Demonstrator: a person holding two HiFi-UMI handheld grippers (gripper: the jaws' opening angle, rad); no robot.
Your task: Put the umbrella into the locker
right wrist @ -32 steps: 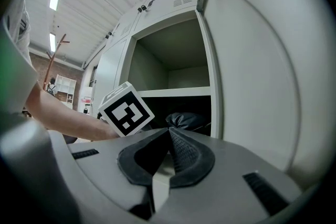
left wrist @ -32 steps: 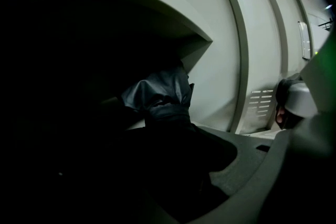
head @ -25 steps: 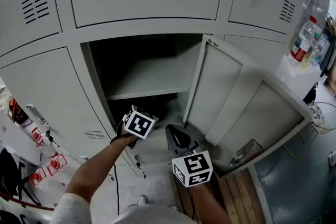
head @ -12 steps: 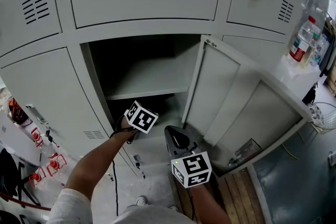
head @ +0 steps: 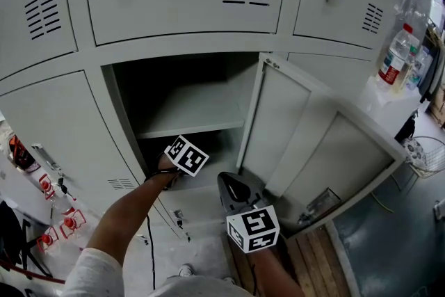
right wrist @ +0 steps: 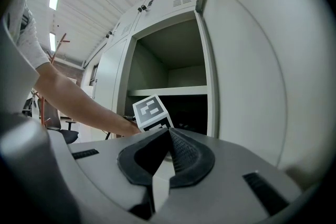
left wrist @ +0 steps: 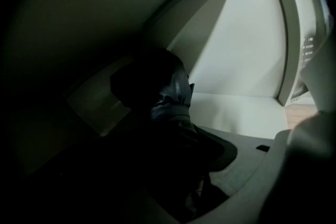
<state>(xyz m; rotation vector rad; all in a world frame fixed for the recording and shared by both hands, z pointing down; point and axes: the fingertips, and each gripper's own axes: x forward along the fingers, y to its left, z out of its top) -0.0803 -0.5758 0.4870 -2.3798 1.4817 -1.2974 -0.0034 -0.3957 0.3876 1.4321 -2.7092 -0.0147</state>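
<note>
- Umbrella (left wrist: 173, 96) clamped in left gripper (head: 185, 154), inside locker (head: 182, 39), under shelf (head: 198, 123).
- Right gripper (right wrist: 168, 138) pinched together on nothing, outside locker mouth, beside door (head: 281, 123) swung wide.

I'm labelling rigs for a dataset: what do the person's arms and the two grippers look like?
Both have grey plastic bodies and a white cube with black square markers: left gripper, right gripper. The right one's fingers are black and ribbed. A thin black cable hangs beside the left arm. A white short sleeve covers that shoulder.
</note>
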